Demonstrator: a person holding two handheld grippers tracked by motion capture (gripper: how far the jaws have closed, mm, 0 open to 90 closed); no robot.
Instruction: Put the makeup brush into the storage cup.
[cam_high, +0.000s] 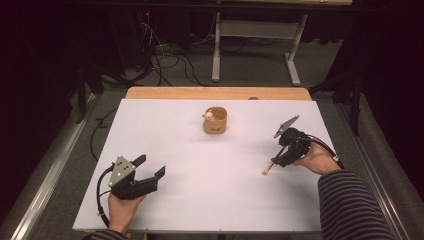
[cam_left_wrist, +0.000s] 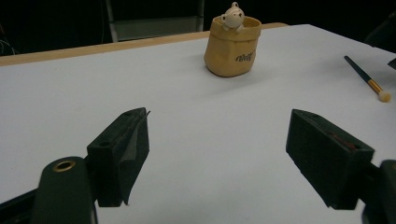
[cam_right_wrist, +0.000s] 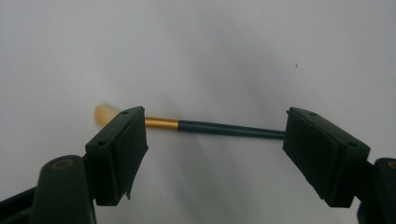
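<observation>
Nearest the high camera, the left hand (cam_high: 121, 210) rests on the table (cam_high: 210, 200), well left of and nearer the person than the pot (cam_high: 215, 121). Its left gripper (cam_high: 150, 167) is spread wide, holding nothing, aimed toward the pot. The left gripper view adds a small animal figure (cam_left_wrist: 232, 15) peeking over the pot's rim, and lettering on its side. Right of the pot and nearer the person lies the brush (cam_high: 270, 166), flat on the table, bristles toward the person, handle running away under the right gripper (cam_high: 281, 156). That gripper tilts down over it, jaws parted, not gripping. The right gripper view shows the brush (cam_right_wrist: 205, 126) lying crosswise between the jaws, its gold ferrule beside the left one.
</observation>
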